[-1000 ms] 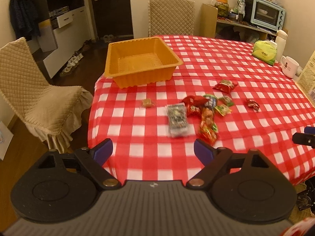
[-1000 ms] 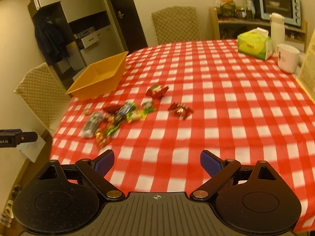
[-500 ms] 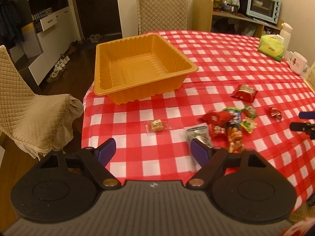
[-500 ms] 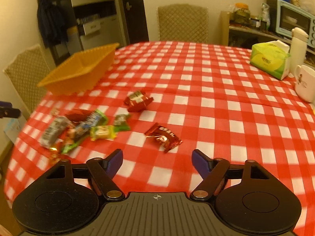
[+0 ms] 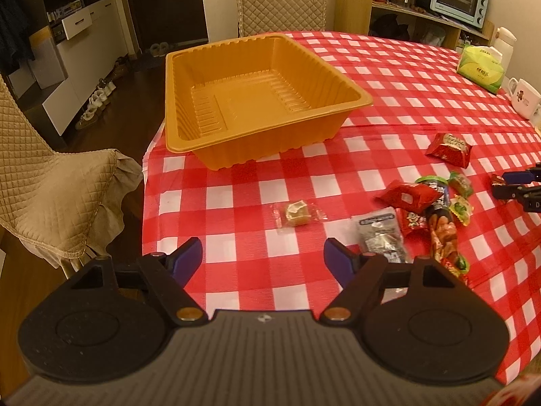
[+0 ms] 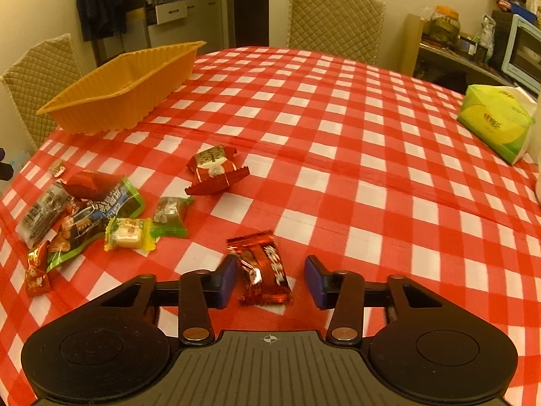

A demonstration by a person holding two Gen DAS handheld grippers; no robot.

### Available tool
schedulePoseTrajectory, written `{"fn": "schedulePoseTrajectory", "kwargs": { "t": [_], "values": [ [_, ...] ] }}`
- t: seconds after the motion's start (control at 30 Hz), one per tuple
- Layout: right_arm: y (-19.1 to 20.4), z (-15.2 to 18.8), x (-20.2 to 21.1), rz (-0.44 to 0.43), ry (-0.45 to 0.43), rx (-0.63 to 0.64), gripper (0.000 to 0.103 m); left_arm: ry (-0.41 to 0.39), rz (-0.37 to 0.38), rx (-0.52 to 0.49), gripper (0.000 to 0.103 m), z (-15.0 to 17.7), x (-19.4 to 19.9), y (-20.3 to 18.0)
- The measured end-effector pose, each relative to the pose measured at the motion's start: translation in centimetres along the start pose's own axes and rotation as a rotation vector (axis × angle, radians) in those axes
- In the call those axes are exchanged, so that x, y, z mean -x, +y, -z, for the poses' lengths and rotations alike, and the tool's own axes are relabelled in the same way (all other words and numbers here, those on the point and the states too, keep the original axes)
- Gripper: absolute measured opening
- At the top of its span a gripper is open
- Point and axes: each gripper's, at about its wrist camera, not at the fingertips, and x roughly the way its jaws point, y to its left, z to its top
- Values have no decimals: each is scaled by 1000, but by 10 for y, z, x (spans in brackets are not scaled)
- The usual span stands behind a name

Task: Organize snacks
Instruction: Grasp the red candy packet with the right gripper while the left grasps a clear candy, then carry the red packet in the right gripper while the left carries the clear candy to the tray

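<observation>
Left wrist view gives us the checked table (image 5: pixel 389 77), with the orange tray (image 5: pixel 257 98) at twelve o'clock, empty and near the snack pile (image 5: pixel 429 209) at three o'clock, presumably so snacks can be dropped in. Our left gripper (image 5: pixel 263 260) tilts down toward the clear-wrapped sweet (image 5: pixel 297 213), jaws wide but narrowing, nothing between them. Our right gripper (image 6: pixel 269 279), angled down, is closing around the red-brown candy (image 6: pixel 263 269); one pad seems to brush it, no grip yet.
</observation>
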Motion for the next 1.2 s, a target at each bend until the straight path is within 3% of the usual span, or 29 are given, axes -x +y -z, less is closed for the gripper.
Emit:
{"fn": "schedulePoseTrajectory", "kwargs": {
  "t": [0.13, 0.23, 0.6, 0.83, 1.2],
  "values": [
    [4, -5, -6, -4, 1, -8, 29, 5, 6, -7, 75, -1, -6, 3],
    [8, -8, -6, -5, 14, -22, 25, 11, 15, -16, 74, -3, -10, 4],
    [22, -15, 19, -31, -21, -180, 25, 24, 37, -123, 58, -10, -39, -4],
    [30, -18, 34, -36, -43, -232, 25, 21, 49, -189, 57, -20, -60, -11],
    [37, -21, 39, -21, -43, -277, 25, 27, 109, -209, 38, -38, -80, -14]
  ]
}}
